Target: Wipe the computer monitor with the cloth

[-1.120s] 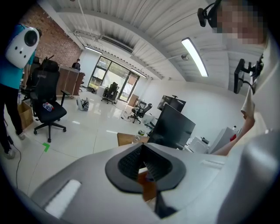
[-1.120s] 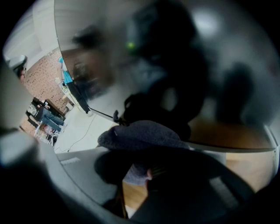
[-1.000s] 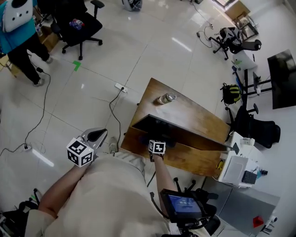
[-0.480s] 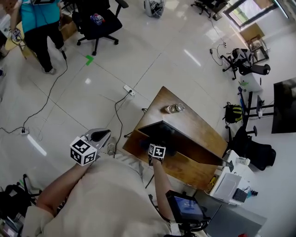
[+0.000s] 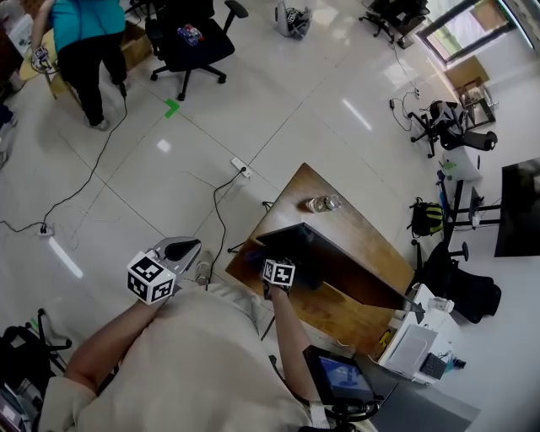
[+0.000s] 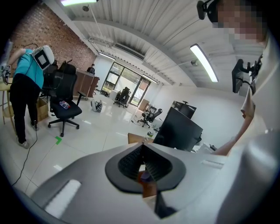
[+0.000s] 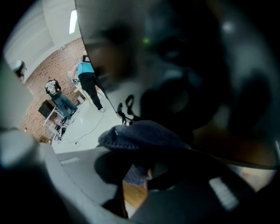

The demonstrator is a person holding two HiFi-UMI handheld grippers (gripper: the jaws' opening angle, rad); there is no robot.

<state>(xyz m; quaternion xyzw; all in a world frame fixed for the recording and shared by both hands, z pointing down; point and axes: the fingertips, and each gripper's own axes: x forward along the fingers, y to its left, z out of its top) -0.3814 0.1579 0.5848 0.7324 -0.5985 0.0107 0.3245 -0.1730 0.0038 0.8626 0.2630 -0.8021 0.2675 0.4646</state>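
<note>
Currently the right gripper (image 7: 142, 171) has its jaws closed on a dark blue cloth (image 7: 141, 135), a bunched fold of which bulges out above the jaws. The right gripper view shows the cloth pressed up against the dark, glossy screen of the monitor (image 7: 197, 65), which fills most of that picture and carries blurred reflections. From the head view, the monitor stands on a wooden table (image 5: 346, 215), its black panel running along the table's length, and the right arm reaches forward so that the gripper sits at the screen's left end, close to the table's near edge. A clear bottle (image 5: 323, 203) lies on its side on the table behind the monitor, well apart from the cloth.

The left gripper (image 5: 180, 248) is held out to the left of the person's body, over the white tiled floor (image 5: 169, 186) and away from the table. Its own view shows the black pads (image 6: 131, 159) brought together at the tips with nothing gripped between them.

Farther off, a black office chair (image 5: 190, 38) stands on the floor, and beside it a person in a teal top (image 5: 78, 25) bends over. A power strip (image 5: 243, 168) lies on the tiles near the table's far corner.
</note>
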